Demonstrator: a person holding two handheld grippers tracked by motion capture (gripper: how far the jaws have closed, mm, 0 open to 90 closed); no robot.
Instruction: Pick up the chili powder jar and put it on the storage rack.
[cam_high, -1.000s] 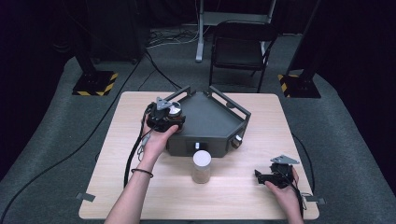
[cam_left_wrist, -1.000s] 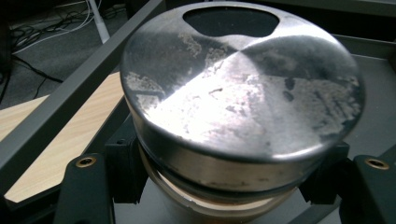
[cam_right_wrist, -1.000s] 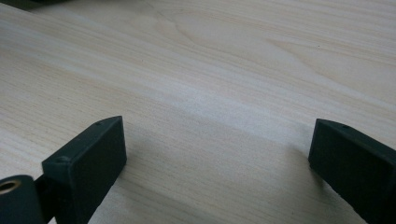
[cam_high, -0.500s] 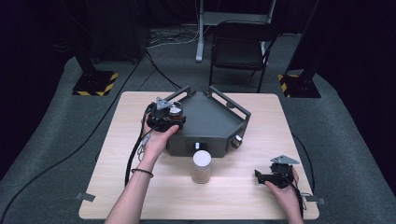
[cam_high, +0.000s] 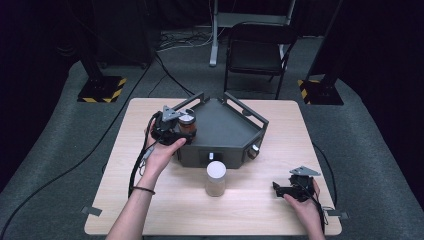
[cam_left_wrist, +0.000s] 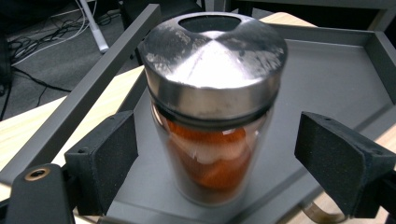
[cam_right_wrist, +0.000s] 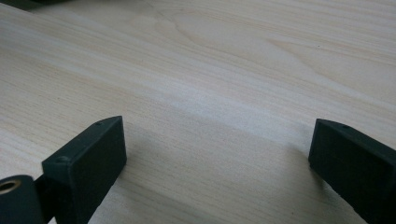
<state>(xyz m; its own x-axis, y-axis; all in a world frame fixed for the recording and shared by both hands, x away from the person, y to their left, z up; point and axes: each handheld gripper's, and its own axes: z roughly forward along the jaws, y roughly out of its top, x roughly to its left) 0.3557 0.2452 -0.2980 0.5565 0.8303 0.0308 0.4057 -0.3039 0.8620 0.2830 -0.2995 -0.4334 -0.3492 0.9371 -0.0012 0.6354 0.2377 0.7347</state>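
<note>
Left of centre in the high view, a steel-lidded spice jar (cam_left_wrist: 212, 100) is set down on the grey tray (cam_high: 225, 127), the left gripper (cam_left_wrist: 212, 156) just spread clear, withdrawal judged next; the right gripper (cam_right_wrist: 217, 158) is held open.

We see an orange-filled jar (cam_left_wrist: 212, 154) with a silver lid (cam_left_wrist: 215, 60), grey tray (cam_high: 225, 131), pale wood-grain tabletop (cam_high: 165, 210).

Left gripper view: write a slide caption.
Open left gripper flanking an upright steel-lidded glass jar of orange contents on a grey tray.
</note>
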